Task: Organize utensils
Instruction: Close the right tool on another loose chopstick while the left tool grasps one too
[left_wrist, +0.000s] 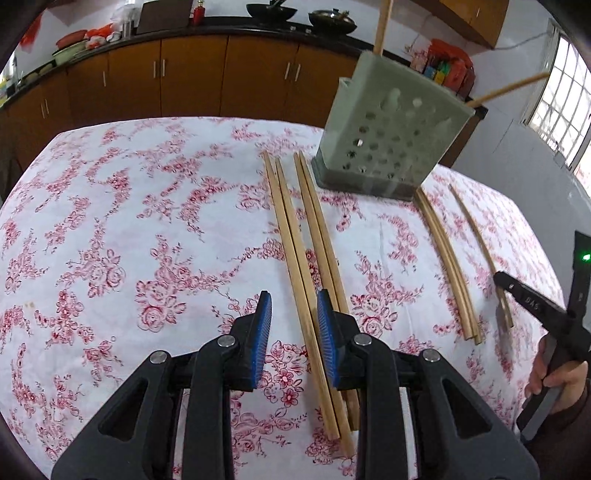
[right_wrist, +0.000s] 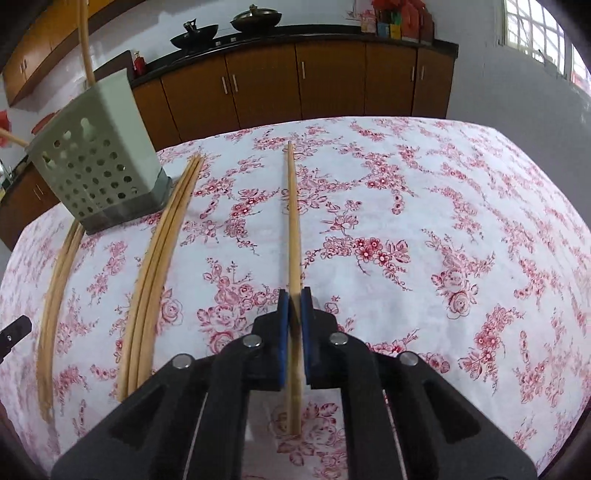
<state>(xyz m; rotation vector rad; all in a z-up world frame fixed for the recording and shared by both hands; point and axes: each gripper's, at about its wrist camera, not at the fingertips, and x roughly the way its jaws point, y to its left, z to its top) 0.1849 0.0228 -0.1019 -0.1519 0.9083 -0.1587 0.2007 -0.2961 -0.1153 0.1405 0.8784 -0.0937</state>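
The left gripper (left_wrist: 294, 328) hangs with its jaws parted a little, pressing on nothing; a pair of chopsticks (left_wrist: 295, 251) runs up between the blue pads, lying flat on the floral desk (left_wrist: 110, 221) and reaching toward the green perforated holder (left_wrist: 388, 140). The right gripper (right_wrist: 294, 325) has its jaws closed tight on a single chopstick (right_wrist: 292, 221), which points away to the right of the holder (right_wrist: 99, 162). Three more chopsticks (right_wrist: 162, 236) lie just beside the holder's base.
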